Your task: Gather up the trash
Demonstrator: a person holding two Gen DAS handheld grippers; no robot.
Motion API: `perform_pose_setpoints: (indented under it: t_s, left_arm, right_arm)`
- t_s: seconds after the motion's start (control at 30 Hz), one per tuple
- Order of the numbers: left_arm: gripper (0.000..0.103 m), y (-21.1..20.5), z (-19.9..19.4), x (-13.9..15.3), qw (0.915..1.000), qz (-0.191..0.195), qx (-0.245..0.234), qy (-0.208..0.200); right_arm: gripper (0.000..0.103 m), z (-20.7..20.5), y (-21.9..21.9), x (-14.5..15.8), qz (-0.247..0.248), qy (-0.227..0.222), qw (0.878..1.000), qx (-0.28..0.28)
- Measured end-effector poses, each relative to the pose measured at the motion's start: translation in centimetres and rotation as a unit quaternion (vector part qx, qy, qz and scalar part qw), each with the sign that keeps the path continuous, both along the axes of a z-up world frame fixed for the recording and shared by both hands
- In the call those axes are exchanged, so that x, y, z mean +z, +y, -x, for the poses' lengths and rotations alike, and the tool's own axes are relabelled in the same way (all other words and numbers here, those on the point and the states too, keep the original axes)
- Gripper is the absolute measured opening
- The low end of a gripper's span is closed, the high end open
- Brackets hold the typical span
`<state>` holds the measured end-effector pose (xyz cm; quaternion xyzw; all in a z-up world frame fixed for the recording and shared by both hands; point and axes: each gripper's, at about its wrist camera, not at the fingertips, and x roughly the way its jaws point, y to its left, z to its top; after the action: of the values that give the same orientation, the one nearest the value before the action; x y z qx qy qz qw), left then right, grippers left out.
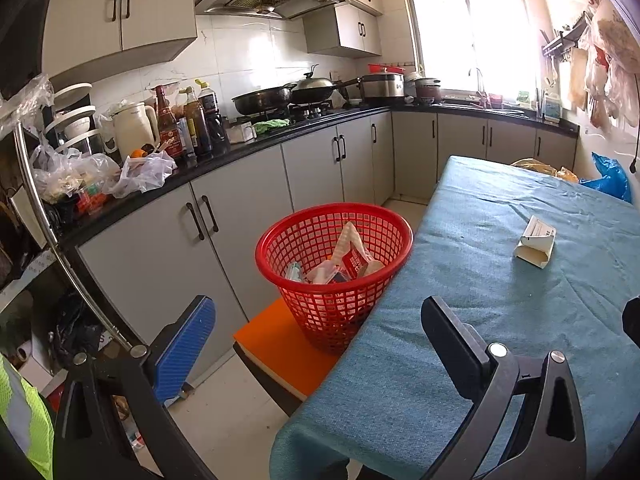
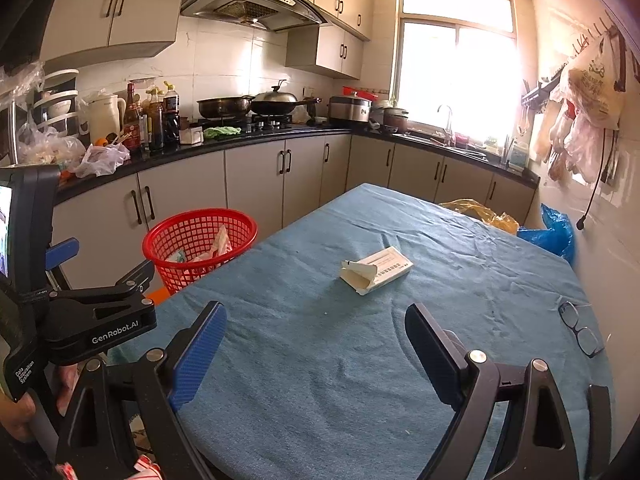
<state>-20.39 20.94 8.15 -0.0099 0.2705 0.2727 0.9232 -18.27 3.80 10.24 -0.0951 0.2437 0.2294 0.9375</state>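
"GenRobot.AI" reads in white on the black body of the left gripper (image 2: 64, 256), which stands left of the red basket (image 2: 200, 248). Below it, on the handle, small white words seem to read "Data Acquisition System".

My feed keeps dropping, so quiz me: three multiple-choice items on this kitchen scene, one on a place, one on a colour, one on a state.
1. Where does the open white box lie?
A. In the basket
B. On the blue tablecloth
C. On the counter

2. What colour is the basket?
A. Red
B. Green
C. White

3. How are the two grippers?
A. Both shut on trash
B. One holds the box
C. Both open, holding nothing

Answers: 1 B, the box sits alone on the tablecloth. 2 A, its mesh is red in both views. 3 C, the left gripper and right gripper show wide jaws with nothing between.
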Motion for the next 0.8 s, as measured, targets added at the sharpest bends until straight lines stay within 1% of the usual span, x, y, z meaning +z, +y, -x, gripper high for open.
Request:
perform_pose_setpoints:
  t_s: [0.8]
  left_arm:
    - [0.102, 0.20, 0.18, -0.21, 1.0000, -0.001, 0.001, 0.002]
  right_arm:
    - [0.093, -0.39, 0.18, -0.84, 0.007, 0.010, 1.000, -0.003]
